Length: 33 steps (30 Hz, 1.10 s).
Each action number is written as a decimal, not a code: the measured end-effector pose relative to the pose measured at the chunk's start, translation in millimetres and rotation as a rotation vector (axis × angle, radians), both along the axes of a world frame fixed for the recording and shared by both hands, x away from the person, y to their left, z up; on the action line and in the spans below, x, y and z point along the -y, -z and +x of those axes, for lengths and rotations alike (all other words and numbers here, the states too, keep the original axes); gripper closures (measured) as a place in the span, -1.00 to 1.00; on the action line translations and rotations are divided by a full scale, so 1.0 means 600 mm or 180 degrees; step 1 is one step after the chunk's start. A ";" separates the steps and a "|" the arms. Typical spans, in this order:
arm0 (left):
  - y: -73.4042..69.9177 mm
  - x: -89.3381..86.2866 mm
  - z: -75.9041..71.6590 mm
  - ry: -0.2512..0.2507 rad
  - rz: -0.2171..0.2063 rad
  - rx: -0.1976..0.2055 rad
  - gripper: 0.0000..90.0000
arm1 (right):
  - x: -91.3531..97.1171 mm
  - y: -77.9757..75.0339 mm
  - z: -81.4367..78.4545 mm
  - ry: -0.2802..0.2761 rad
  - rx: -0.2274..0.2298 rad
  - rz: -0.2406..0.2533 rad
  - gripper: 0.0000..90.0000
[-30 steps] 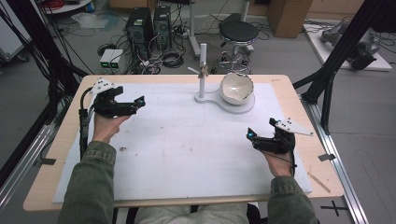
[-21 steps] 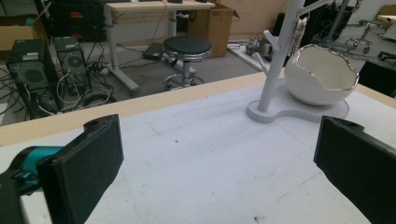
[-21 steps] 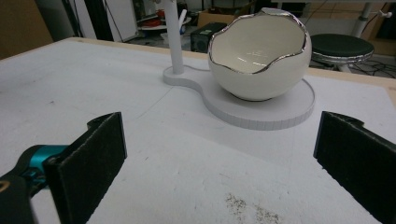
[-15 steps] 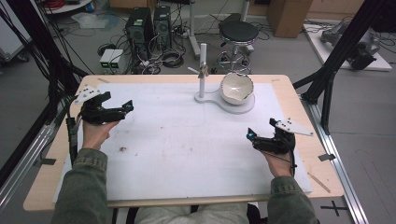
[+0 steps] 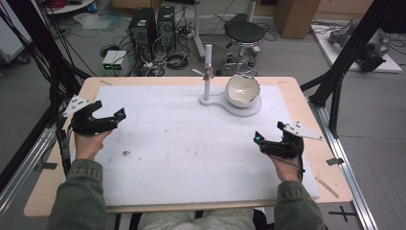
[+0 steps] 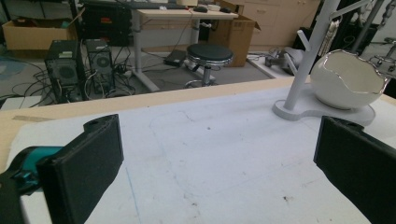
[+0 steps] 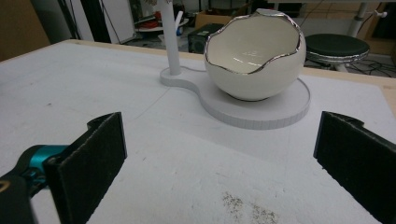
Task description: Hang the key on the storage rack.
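left hand-held gripper [image 5: 119,115] and right hand-held gripper [image 5: 258,139], jaws spread wide.

The person is wearing olive-green fabric sleeves [image 5: 79,191]. Each black handheld gripper, left [image 5: 119,115] and right [image 5: 257,138], is carrying a grey three-cornered plate [image 5: 300,130], teal joints and flat black padded fingers [image 6: 86,163], and is trailing a black cable.

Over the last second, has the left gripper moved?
Yes. The left gripper shifted toward the table's left edge, away from the white stand.

A white eggshell-shaped bowl [image 7: 254,53] with a silver rim sits on a white stand [image 7: 261,109].
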<state>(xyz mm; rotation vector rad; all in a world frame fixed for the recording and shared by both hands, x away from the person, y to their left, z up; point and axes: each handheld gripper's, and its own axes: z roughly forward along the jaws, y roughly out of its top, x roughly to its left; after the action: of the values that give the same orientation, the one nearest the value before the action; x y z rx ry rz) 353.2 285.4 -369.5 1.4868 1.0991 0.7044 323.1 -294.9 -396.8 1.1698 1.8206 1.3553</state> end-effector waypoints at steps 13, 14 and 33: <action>0.028 -0.027 -0.026 -0.0211 -0.0071 0.0061 -0.96 | -0.001 0.002 0.000 -0.0007 -0.0004 -0.0010 -0.97; 0.030 -0.030 -0.028 -0.0223 -0.0076 0.0071 -0.96 | -0.001 0.002 0.000 -0.0003 -0.0003 -0.0010 -0.97; 0.058 -0.060 -0.058 -0.0385 -0.0106 0.0042 -0.96 | -0.005 0.006 0.005 -0.0046 -0.0035 -0.0069 -0.97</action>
<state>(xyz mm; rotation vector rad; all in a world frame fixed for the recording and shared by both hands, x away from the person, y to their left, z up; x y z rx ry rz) 318.2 321.6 -404.4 1.3944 1.1928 0.7751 326.1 -291.7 -400.3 1.1572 1.8503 1.3364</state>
